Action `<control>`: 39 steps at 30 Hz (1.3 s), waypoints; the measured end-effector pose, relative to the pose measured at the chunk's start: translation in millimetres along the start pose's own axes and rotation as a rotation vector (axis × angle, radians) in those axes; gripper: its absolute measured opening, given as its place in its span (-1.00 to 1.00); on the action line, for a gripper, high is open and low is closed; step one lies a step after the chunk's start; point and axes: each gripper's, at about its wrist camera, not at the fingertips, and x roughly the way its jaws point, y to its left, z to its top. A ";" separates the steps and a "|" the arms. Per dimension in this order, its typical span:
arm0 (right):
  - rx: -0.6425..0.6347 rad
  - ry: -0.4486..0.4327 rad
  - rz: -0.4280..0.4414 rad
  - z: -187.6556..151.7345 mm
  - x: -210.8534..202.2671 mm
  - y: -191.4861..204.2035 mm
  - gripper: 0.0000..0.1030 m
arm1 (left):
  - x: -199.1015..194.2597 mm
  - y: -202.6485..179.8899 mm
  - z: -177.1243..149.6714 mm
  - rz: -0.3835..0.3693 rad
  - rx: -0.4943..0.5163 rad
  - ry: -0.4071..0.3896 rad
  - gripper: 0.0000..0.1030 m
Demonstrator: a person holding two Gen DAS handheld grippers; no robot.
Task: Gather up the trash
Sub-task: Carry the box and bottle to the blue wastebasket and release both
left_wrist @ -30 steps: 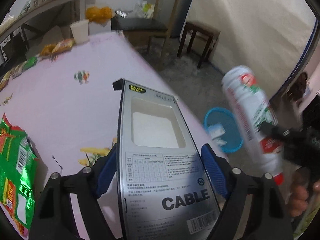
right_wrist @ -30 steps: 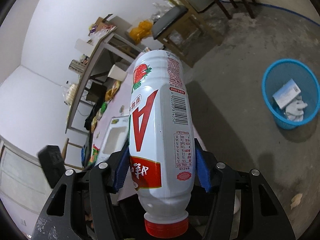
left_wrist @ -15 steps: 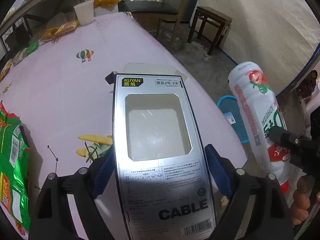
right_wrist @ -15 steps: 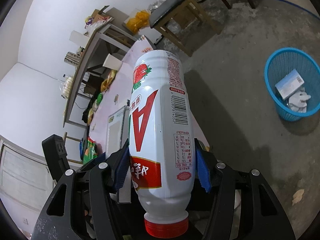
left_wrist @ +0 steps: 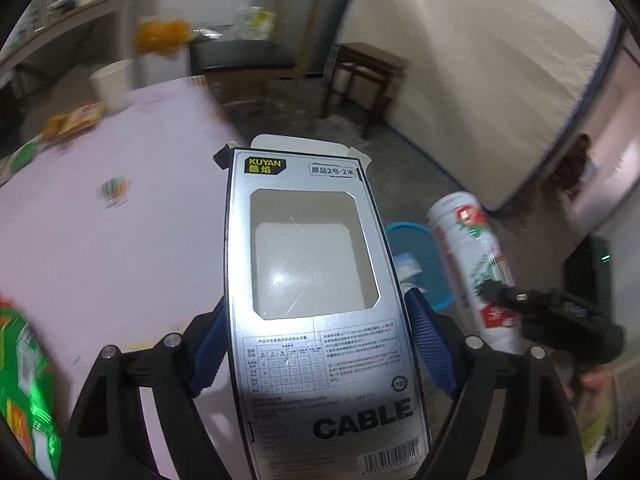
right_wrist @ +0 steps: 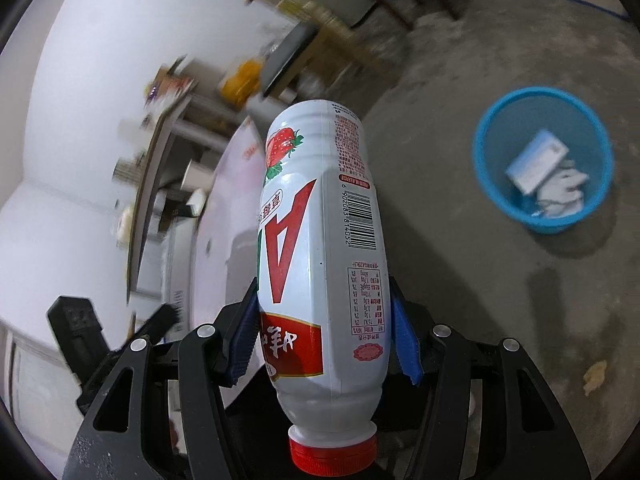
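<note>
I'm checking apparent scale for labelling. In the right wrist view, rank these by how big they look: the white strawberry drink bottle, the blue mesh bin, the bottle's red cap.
1. White strawberry drink bottle, though closeness to the camera inflates it.
2. Blue mesh bin.
3. Red cap.

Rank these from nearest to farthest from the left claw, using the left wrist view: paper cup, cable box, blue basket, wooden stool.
1. cable box, gripped between the left claw pads.
2. blue basket, on the floor just right of the box.
3. paper cup, at the table's far left end.
4. wooden stool, by the back wall.
</note>
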 end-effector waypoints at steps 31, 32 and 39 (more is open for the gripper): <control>0.680 -0.168 -0.042 16.5 -3.1 -209.2 0.48 | 176.2 -124.3 82.6 -0.204 0.034 0.295 0.86; 0.670 -0.166 -0.052 14.0 -5.6 -208.3 0.48 | 165.9 -120.4 82.0 -0.205 0.031 0.276 0.86; 0.485 -0.172 -0.257 -2.1 -27.5 -178.7 0.47 | 70.2 -82.9 69.2 -0.207 0.016 0.122 0.86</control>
